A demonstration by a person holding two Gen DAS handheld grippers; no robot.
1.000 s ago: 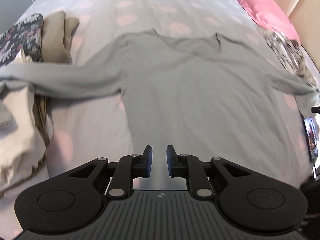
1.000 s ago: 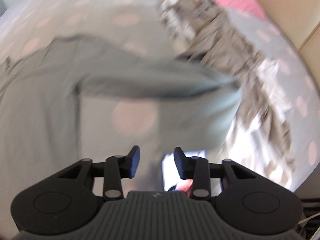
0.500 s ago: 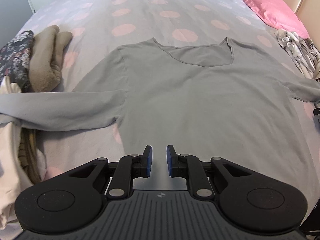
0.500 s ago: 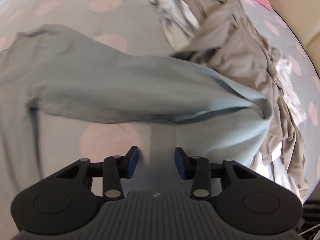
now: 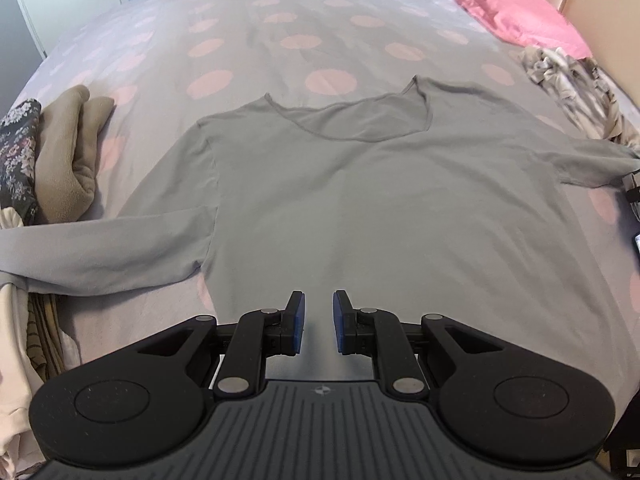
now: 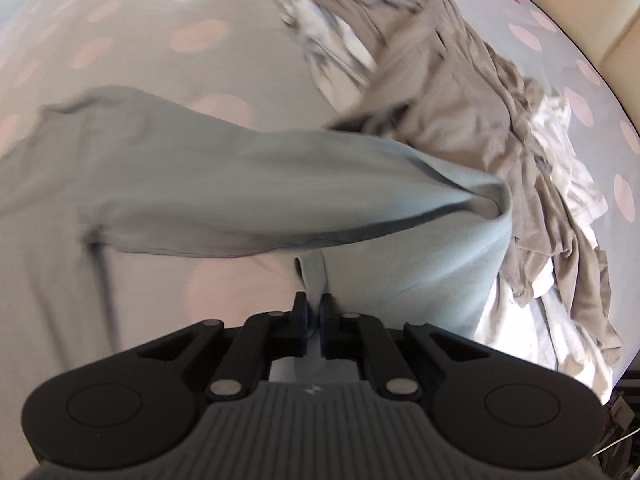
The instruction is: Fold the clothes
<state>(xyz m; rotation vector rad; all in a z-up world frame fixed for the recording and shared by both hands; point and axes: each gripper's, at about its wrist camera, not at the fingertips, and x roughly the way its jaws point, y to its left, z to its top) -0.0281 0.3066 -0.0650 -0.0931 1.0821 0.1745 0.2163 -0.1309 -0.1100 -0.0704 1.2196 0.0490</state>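
A grey long-sleeved top [image 5: 360, 184] lies spread flat, neckline away from the camera, on a bed [image 5: 248, 40] covered in pale lilac fabric with pink dots. The left gripper [image 5: 319, 322] hangs over the top's lower hem with its blue-padded fingers [image 5: 298, 318] parted and nothing between them. The right gripper [image 6: 314, 320] is pinched closed on a thin fold of the top's sleeve [image 6: 260, 192] near the cuff; the sleeve rises from the bed and bends back toward the jaws. Just beyond that sleeve sits a crumpled heap of grey-brown and white clothes [image 6: 460, 100]. In the left wrist view, a folded tan garment [image 5: 68, 148] and a dark floral one [image 5: 18, 152] lie side by side at the left edge of the bed, with cream fabric [image 5: 12, 340] below them under the top's other sleeve. A pink pillow [image 5: 500, 4] rests at the far right. No brand, label or writing is readable; only a small emblem marks each gripper body.
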